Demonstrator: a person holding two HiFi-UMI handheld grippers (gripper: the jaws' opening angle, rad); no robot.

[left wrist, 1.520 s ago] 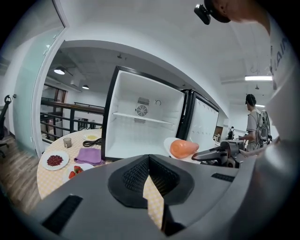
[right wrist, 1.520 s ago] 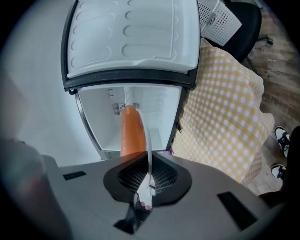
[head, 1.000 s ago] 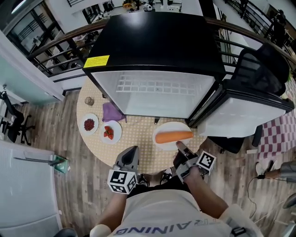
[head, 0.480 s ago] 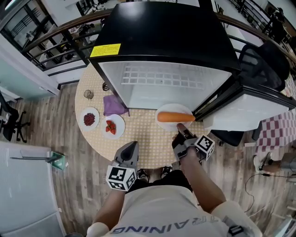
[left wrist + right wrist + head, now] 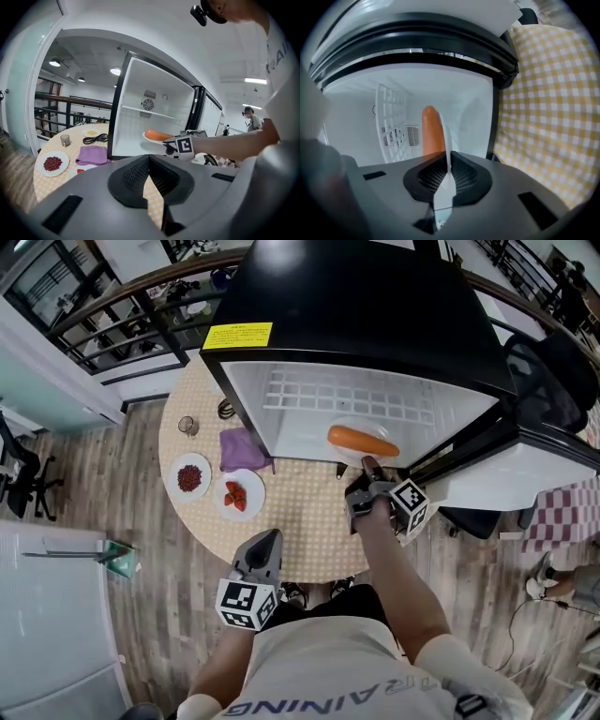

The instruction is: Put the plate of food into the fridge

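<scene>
At the fridge [image 5: 356, 324] opening, your right gripper [image 5: 367, 468] pinches the plate [image 5: 349, 426] by its near rim, jaws nearly together, just inside. Your left gripper [image 5: 266, 545] is closed and empty. Tilt the plate and the orange food [image 5: 362, 441] may roll off, or the edge hold could slip.

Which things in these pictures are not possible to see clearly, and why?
- Head view: print on the yellow label, too small.
- Head view: inside of the fridge beneath the plate, hidden by the plate.
- Right gripper view: orange food, partly hidden behind the edge-on plate.
</scene>
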